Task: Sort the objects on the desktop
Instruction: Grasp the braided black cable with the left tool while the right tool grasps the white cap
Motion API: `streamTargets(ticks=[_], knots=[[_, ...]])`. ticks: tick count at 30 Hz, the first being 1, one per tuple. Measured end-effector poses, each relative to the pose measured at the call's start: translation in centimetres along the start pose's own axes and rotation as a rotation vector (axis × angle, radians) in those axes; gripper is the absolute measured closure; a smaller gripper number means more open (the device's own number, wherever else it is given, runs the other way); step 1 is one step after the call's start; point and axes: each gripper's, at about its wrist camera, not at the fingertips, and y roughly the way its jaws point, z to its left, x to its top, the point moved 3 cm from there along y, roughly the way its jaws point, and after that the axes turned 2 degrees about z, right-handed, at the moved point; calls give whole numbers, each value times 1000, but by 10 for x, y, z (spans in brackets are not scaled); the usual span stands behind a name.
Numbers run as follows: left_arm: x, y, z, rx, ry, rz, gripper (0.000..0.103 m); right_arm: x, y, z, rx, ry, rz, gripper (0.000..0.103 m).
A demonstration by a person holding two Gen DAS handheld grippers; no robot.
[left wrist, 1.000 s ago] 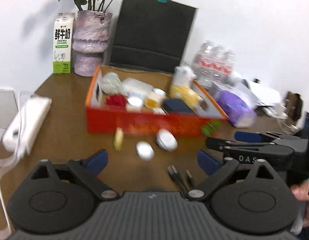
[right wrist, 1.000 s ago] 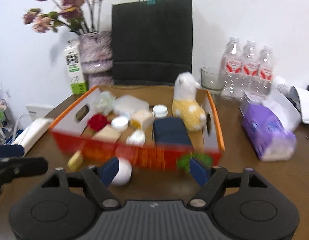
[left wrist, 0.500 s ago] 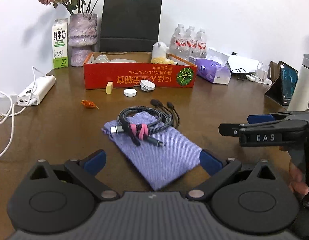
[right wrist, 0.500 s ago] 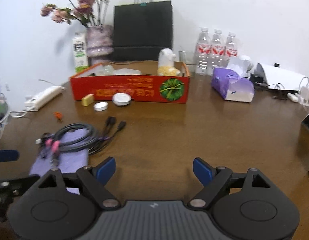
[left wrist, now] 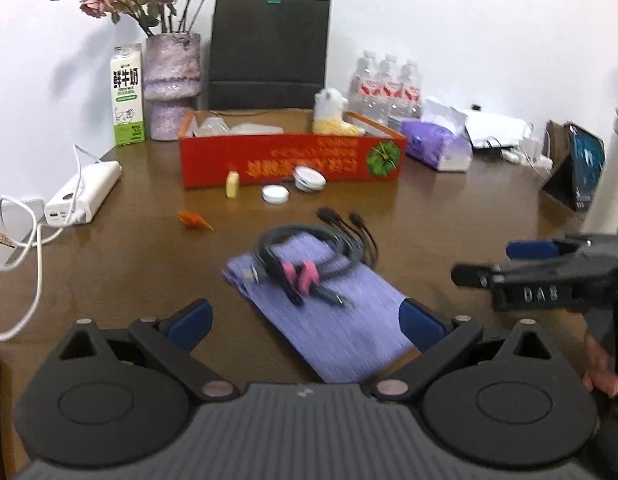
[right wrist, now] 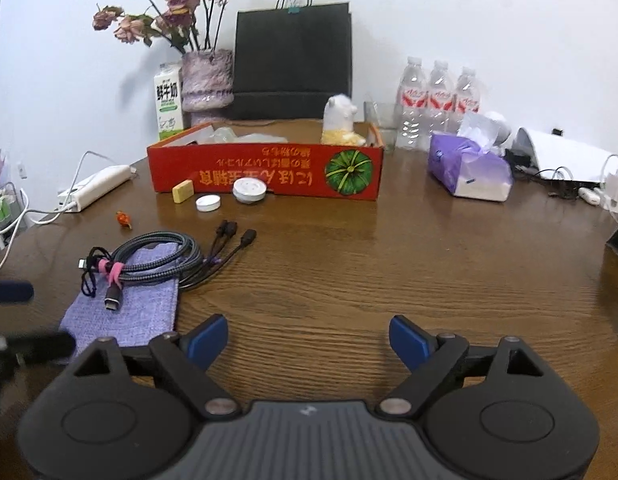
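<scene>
A coiled black cable (left wrist: 309, 252) with pink ties lies on a purple cloth pouch (left wrist: 341, 320) on the brown table; both also show in the right wrist view, cable (right wrist: 157, 256), pouch (right wrist: 137, 312). My left gripper (left wrist: 305, 320) is open and empty just before the pouch. My right gripper (right wrist: 309, 336) is open and empty over bare table, right of the pouch. A red box (right wrist: 269, 172) holds a plush toy (right wrist: 341, 120) and other items. Before it lie a yellow eraser (right wrist: 183, 191), a white cap (right wrist: 208, 202) and a round white tin (right wrist: 249, 189). An orange wrapper (right wrist: 124, 218) lies left.
A milk carton (left wrist: 127, 96), a flower vase (left wrist: 172, 80) and a black paper bag (left wrist: 269, 52) stand at the back. Water bottles (right wrist: 437, 100) and a purple tissue pack (right wrist: 465, 164) are at the right. A white power strip (left wrist: 85, 192) with cables is at the left.
Both grippers have pulled back from the red box toward the near table. The cable and pouch have come into view. In the last half second the left gripper moved slightly closer to the pouch.
</scene>
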Motion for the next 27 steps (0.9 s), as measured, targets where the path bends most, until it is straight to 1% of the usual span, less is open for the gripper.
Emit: streamTargets(ticks=[3,5,7,8,9,10,11,12,13,14,17,18,19,20,22,23,24,25,26,27], knots=[[17,17,11,1,-47,35,2,10,9,3,20,6,7,17],[30,33,17,27,-71,72,3,20,18,7,51,14,11,19],[43,49,21,65,-76,113,10,32,29,12,62,0,15,22],[49,58,22,61,-60,121,12,38,36,14,53,-16,15,22],[53,65,24,51,-47,124,18,45,43,16,43,-31,17,23],[57,75,26,48,-38,149,29,51,49,19,42,-40,23,24],[60,84,27,41,-29,181,33,57,56,21,50,-43,28,25],[63,93,27,26,-16,209,40,63,62,23,66,-44,34,27],[65,101,27,17,-4,233,43,70,69,26,82,-44,38,29],[65,106,27,18,6,249,43,77,74,28,96,-49,35,31],[66,114,26,3,9,247,44,96,93,36,113,-82,22,31],[67,116,24,-6,18,241,54,103,101,38,122,-92,21,31],[68,116,23,-26,26,234,73,110,109,38,131,-95,24,31],[69,117,21,-36,27,231,83,117,119,39,145,-98,29,31],[73,115,21,-31,25,214,89,131,142,39,178,-96,55,31],[74,111,21,-15,25,199,91,137,157,38,191,-88,84,31],[78,106,20,-1,29,180,92,141,169,37,203,-75,105,31],[81,98,19,-6,23,157,92,144,181,36,218,-60,123,32],[85,91,20,-24,6,136,92,145,192,35,233,-45,141,40],[89,83,22,-46,-18,119,92,146,201,33,243,-24,155,45]])
